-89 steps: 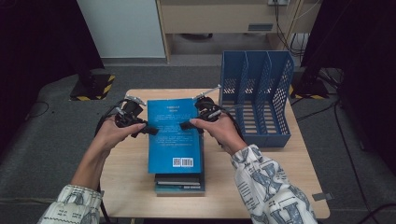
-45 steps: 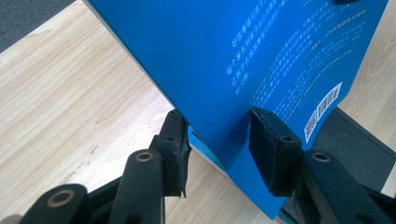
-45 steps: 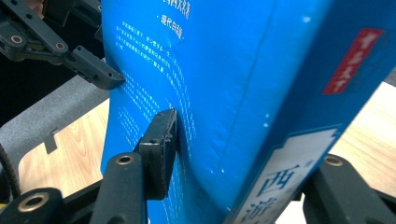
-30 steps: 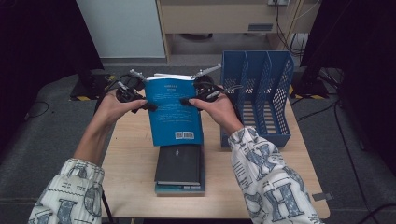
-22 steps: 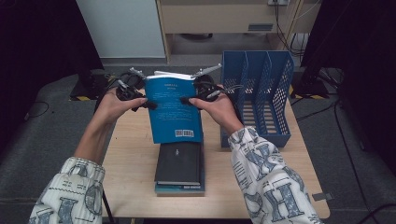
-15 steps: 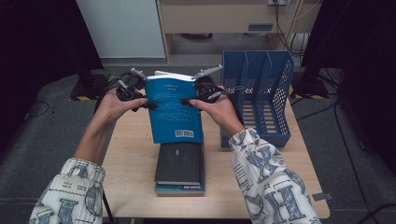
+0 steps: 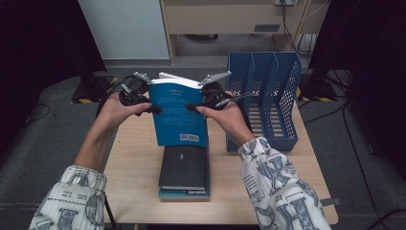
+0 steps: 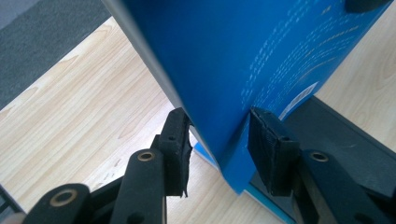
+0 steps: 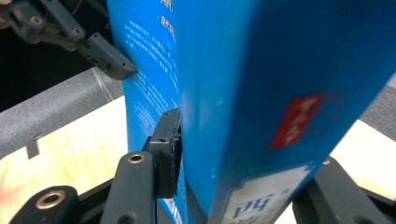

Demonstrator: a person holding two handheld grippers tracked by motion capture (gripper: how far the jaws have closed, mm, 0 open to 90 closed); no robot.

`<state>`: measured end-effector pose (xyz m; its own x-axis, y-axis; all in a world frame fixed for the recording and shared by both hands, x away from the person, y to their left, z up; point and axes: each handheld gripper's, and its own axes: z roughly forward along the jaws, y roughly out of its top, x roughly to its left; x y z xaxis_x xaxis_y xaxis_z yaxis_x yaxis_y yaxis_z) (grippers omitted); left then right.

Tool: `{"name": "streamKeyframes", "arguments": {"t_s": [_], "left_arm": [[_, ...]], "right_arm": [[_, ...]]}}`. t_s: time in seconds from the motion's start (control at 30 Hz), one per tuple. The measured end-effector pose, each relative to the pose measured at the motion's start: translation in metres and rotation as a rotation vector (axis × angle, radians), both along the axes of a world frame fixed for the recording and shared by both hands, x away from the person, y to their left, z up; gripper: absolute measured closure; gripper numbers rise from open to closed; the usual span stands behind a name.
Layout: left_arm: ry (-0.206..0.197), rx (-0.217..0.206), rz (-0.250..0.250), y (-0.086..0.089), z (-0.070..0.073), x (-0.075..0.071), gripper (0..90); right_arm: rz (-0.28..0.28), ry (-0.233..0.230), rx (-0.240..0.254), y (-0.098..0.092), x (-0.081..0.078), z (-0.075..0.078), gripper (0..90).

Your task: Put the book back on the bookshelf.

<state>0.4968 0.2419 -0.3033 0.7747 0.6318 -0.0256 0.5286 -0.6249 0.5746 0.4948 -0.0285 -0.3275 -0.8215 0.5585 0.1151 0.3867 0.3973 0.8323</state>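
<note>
Now I am holding blue book (image 7: 179, 115) up above table (image 7: 134, 163), left gripper (image 7: 152, 109) and right gripper (image 7: 190, 108) both squeezing its sides, right jaws just closing tighter, black book (image 7: 183, 167) lying underneath.

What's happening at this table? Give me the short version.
A person holds a blue book upright above the table, one gripper clamped on each side edge: the left gripper and the right gripper. The right one's jaws have just been closing on the book. Below it lies a short stack of books, a black one on top. A blue file rack stands to the right with its slots free.
</note>
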Motion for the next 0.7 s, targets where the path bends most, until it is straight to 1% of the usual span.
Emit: {"name": "streamKeyframes", "arguments": {"t_s": [0.13, 0.23, 0.37, 0.57, 0.6, 0.67, 0.7], "left_arm": [[-0.026, -0.028, -0.007, 0.002, -0.001, -0.012, 59.1], [-0.036, -0.033, -0.012, 0.002, -0.001, -0.020, 59.1], [-0.054, -0.031, -0.016, 0.001, 0.000, -0.028, 59.0], [-0.069, -0.067, -0.013, 0.005, -0.003, -0.037, 58.5], [-0.070, -0.068, -0.015, 0.006, -0.003, -0.038, 58.4], [-0.070, -0.079, -0.020, 0.007, -0.004, -0.039, 58.5], [-0.070, -0.082, -0.022, 0.007, -0.004, -0.040, 58.5]], "right_arm": [[0.016, -0.022, -0.001, -0.002, -0.012, -0.001, 56.2], [0.034, -0.038, -0.012, -0.003, -0.020, -0.001, 56.1], [0.045, -0.049, -0.018, -0.004, -0.027, -0.002, 55.4], [0.067, -0.067, -0.006, -0.008, -0.034, -0.004, 53.8], [0.070, -0.071, -0.002, -0.008, -0.034, -0.004, 53.0], [0.081, -0.070, 0.006, -0.007, -0.035, -0.004, 49.4], [0.086, -0.077, 0.010, -0.006, -0.035, -0.004, 46.8]]}}
